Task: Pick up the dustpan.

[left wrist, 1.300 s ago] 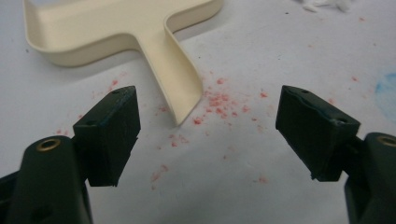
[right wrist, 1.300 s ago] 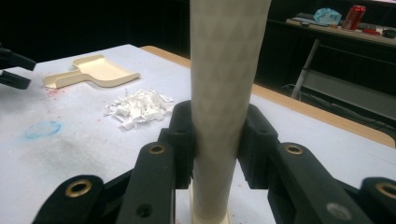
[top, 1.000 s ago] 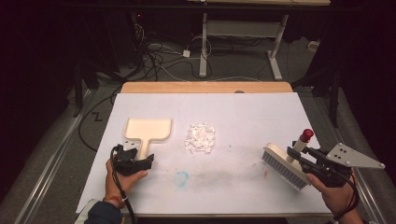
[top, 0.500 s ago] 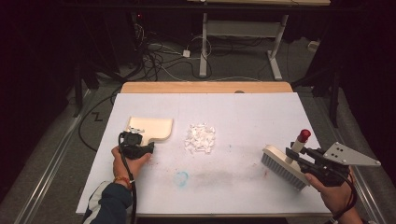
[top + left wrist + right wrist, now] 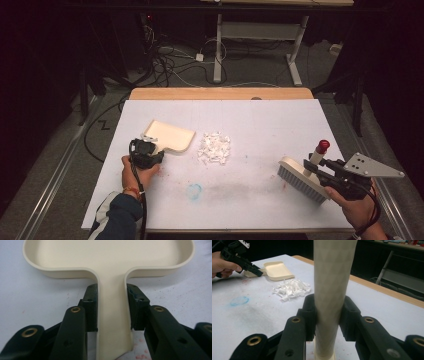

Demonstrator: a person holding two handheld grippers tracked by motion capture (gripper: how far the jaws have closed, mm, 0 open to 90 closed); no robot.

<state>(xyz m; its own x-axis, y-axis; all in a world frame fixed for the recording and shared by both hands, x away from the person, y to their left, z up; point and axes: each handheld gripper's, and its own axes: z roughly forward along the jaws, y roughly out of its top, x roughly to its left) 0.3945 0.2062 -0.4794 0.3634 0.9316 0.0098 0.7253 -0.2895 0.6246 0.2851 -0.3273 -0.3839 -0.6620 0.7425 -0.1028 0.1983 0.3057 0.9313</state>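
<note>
A cream dustpan (image 5: 171, 136) lies on the white table left of centre, its handle (image 5: 112, 315) clamped between the jaws of my left gripper (image 5: 150, 148). In the left gripper view the pan's tray (image 5: 107, 255) spreads out ahead of the jaws. A pile of white paper scraps (image 5: 214, 148) sits just right of the pan. My right gripper (image 5: 325, 170) is shut on the cream handle (image 5: 332, 290) of a hand brush (image 5: 300, 179) with a red tip (image 5: 322, 146), at the table's right front. The dustpan (image 5: 277, 270) and scraps (image 5: 292, 288) lie far off in the right gripper view.
A blue circular smudge (image 5: 194, 190) and faint red marks stain the white table sheet (image 5: 260, 120). A wooden strip (image 5: 220, 93) edges the far side. Cables and desk legs (image 5: 218, 45) stand on the floor beyond.
My left gripper moved forward onto the dustpan's handle and shut on it, turning the pan so it angles toward the scraps. The right gripper and brush barely shifted.
</note>
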